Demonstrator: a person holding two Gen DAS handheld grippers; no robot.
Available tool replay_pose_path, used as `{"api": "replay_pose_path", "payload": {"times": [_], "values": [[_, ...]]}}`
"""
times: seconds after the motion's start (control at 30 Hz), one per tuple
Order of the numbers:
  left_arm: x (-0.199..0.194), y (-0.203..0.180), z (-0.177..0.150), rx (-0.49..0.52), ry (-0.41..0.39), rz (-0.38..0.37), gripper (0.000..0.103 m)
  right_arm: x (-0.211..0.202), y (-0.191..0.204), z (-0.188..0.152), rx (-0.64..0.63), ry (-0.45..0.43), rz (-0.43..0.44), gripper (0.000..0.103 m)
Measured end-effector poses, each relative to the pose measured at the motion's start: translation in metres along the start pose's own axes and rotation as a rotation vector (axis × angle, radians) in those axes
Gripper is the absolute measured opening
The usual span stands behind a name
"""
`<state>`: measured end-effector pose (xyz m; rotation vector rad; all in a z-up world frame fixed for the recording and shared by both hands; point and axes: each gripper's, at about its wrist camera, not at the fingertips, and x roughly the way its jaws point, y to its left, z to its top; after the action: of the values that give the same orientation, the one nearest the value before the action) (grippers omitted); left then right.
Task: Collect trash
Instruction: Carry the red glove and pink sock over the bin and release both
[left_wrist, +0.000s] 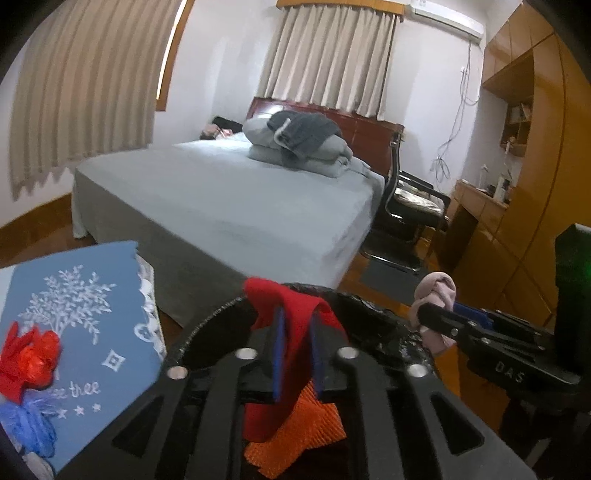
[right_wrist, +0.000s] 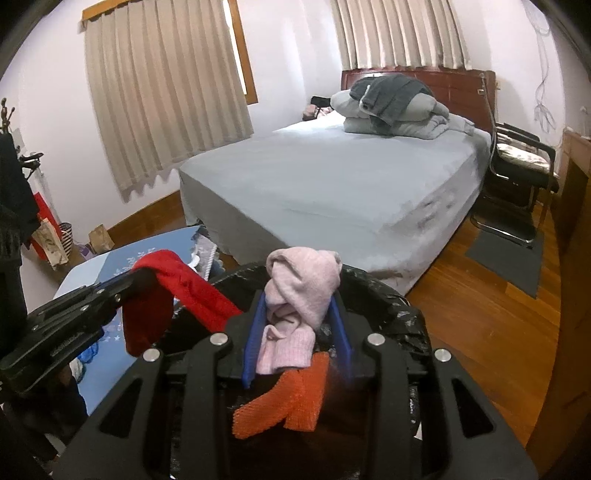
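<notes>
My left gripper is shut on a red cloth and holds it over a black-lined trash bin. My right gripper is shut on a pink knitted cloth over the same bin. An orange cloth lies inside the bin, also seen in the left wrist view. The right gripper with the pink cloth shows at the right of the left wrist view. The left gripper with the red cloth shows at the left of the right wrist view.
A blue-covered table at the left carries a red crumpled bag and a blue one. A grey bed with folded bedding stands behind. A black chair and wooden cabinets are at the right.
</notes>
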<state>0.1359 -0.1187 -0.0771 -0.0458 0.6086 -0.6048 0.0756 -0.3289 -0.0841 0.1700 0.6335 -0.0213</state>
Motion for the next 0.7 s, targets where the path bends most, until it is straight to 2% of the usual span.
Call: {"api": "replay_pose_path", "payload": {"times": [0.03,0.1,0.2,0.27,0.33,0.5,0.7], "values": [[0.000,0.001,0.000,-0.002,0.000,0.001,0.038,0.001,-0.002,-0.001,0.006,0.001,-0.004,0.043],[-0.003,0.004,-0.002,-0.010,-0.002,0.008,0.050,0.002,-0.006,-0.001,0.015,-0.002,-0.009,0.050],[-0.009,0.011,-0.004,-0.020,-0.008,0.029,0.059,0.002,-0.005,0.000,0.015,-0.009,-0.017,0.064],[-0.015,0.016,-0.006,-0.026,-0.019,0.061,0.068,0.001,-0.003,0.000,0.014,-0.017,-0.020,0.083],[-0.024,0.024,-0.007,-0.035,-0.040,0.109,0.080,0.000,0.002,0.000,0.006,-0.031,-0.028,0.091],[-0.052,0.047,-0.012,-0.034,-0.086,0.243,0.094,0.000,0.022,0.002,-0.027,-0.041,-0.004,0.097],[-0.085,0.086,-0.020,-0.062,-0.101,0.360,0.095,0.011,0.061,0.008,-0.052,-0.027,0.054,0.098]]}}
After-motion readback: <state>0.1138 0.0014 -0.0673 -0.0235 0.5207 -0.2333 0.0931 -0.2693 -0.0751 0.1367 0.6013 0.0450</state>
